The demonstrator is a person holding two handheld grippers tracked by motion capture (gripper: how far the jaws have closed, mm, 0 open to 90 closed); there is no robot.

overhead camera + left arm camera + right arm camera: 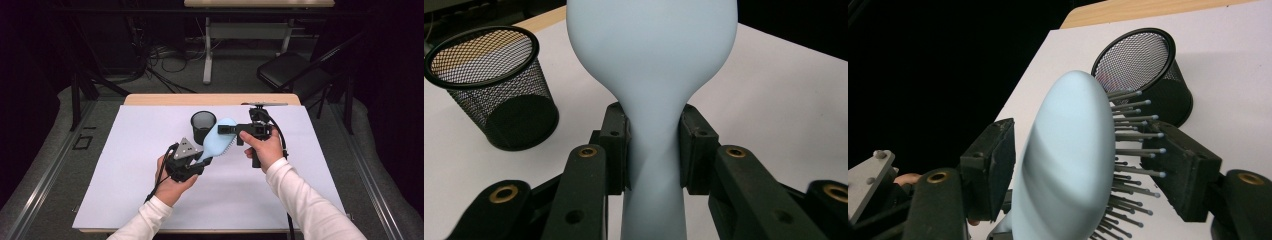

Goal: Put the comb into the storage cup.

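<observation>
The left gripper point(200, 161) pinches the narrow handle of a light blue hairbrush point(218, 139), holding it above the white desk point(125, 190). The long axis of the brush runs from this gripper up and away toward the black mesh cup point(202, 125), with the bristles turned to the right. The right gripper point(226, 129) has its jaws spread around the brush head, one beside the smooth back and one at the bristle tips, not yet pressing.
</observation>
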